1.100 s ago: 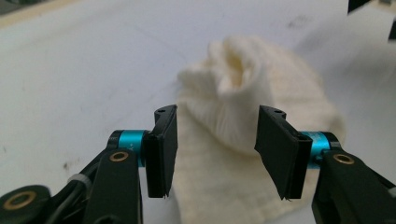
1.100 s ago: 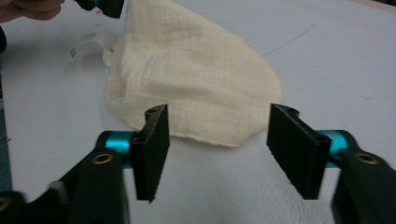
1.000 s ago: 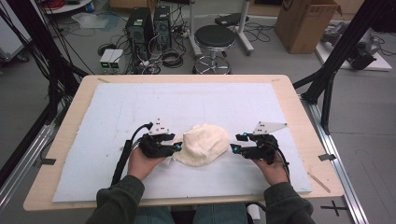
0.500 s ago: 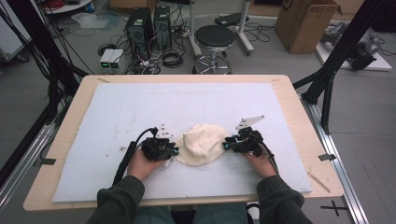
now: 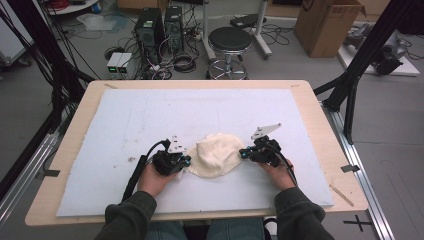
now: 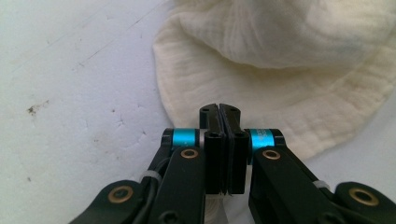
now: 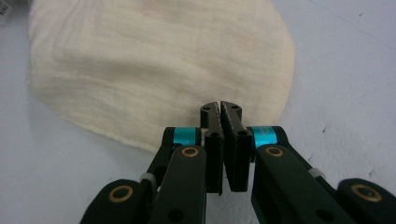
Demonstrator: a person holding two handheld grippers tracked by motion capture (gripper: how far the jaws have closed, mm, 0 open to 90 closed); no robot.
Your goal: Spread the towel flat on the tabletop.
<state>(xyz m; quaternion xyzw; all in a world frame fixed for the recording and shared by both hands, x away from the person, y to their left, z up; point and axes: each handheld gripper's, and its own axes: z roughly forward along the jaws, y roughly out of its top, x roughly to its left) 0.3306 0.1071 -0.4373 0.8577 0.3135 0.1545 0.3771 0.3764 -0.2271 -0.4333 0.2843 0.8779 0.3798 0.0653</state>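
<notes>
Looking down from the high view: cream cloth hat (image 5: 216,155) lying on the white mat (image 5: 150,120) that covers the wooden table (image 5: 320,115), near the person's edge, between the two tools. Left gripper (image 5: 186,161) at the hat's left brim, right gripper (image 5: 243,153) at its right brim, each touching the fabric, a hand (image 5: 156,179) behind the left one. Black stool (image 5: 229,40) and cardboard box (image 5: 327,25) on the floor beyond the table.

Turning to the left gripper view: left gripper (image 6: 219,108) with jaws just brought together, pressed flat against each other over the brim edge; a sliver of pale cloth visible low down between them, so clamped on the hat (image 6: 280,60).

Moving to the right gripper view: right gripper (image 7: 219,106) likewise just closed, jaws meeting at the rim of the hat (image 7: 159,60); tips lie over the fabric's edge, but cloth actually pinched between them cannot be told.
</notes>
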